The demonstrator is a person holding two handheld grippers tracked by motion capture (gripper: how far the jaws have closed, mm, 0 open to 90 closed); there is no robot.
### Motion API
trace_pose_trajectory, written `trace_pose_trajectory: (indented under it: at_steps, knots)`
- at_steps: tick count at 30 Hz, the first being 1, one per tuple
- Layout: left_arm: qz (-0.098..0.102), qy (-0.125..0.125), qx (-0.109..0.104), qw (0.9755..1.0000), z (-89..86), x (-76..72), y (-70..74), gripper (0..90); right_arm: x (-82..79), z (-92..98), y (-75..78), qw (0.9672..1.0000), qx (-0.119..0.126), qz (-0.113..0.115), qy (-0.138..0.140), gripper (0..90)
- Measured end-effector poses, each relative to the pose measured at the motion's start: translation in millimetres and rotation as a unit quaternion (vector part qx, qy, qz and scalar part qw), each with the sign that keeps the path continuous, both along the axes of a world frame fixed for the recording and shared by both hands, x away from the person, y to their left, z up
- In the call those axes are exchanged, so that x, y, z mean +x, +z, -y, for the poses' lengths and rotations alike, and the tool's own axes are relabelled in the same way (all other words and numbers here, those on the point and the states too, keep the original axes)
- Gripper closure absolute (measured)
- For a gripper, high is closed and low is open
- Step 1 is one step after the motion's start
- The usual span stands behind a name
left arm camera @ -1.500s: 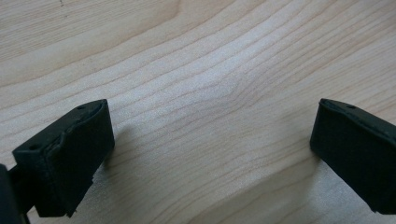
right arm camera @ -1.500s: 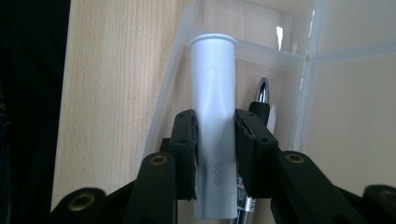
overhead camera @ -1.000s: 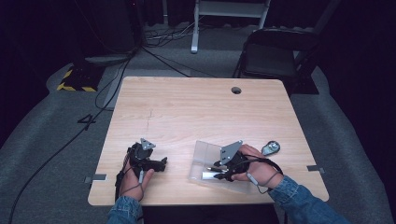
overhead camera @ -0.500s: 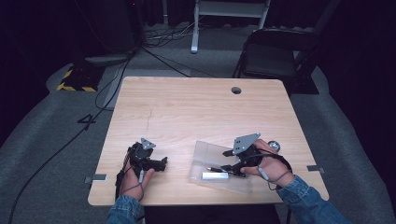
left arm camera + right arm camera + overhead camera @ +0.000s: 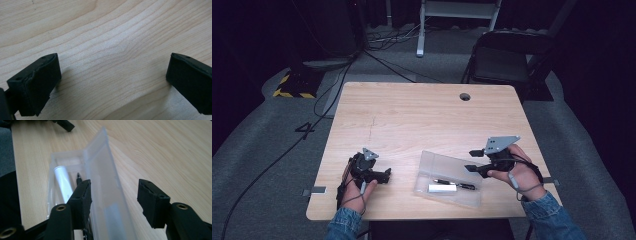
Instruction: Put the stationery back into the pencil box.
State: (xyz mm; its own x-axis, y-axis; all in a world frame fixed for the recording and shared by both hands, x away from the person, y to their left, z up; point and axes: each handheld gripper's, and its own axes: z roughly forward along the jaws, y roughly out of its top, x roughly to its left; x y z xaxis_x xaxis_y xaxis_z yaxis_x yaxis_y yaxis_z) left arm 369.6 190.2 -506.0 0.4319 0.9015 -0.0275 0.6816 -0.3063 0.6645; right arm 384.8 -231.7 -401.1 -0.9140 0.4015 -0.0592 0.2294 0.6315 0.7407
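The left claw (image 5: 384, 174) rests low with jaws wide apart, while the right claw (image 5: 473, 161), apparently raised, has just been opening, empty.

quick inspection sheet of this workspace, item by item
surface: wooden table, round hole near far edge
job's things: clear plastic case lying open; white tube and black pen inside
clutter: nothing seen
grippers: left gripper open, resting on the table, nothing between jaws; right gripper has just been opening, nothing gripped, raised beside the case
cables: black cables on the floor at left
surroundings: folding chair, grey carpet, yellow-black striped block
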Motion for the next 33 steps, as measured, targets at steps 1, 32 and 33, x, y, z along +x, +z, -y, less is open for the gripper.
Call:
trace_pose_trajectory:
  at_steps: [1, 32, 33]
  knots:
    - [0.0, 0.0, 0.0, 1.0, 0.0, 0.0, 0.0, 0.1, 0.8, 3.6, 0.6, 1.0, 0.001, 0.0, -0.004, 45.5]
    - [0.0, 0.014, 0.0, 0.9999, 0.3, -3.6, -0.1, 0.1, 34.8, 100.4, -33.5, 0.9853, -0.058, -0.035, -0.157, 25.9]
    - [0.0, 0.014, 0.0, 0.9999, 0.3, -3.6, 0.0, 0.1, 36.1, 101.9, -35.4, 0.9853, -0.059, -0.034, -0.157, 25.3]
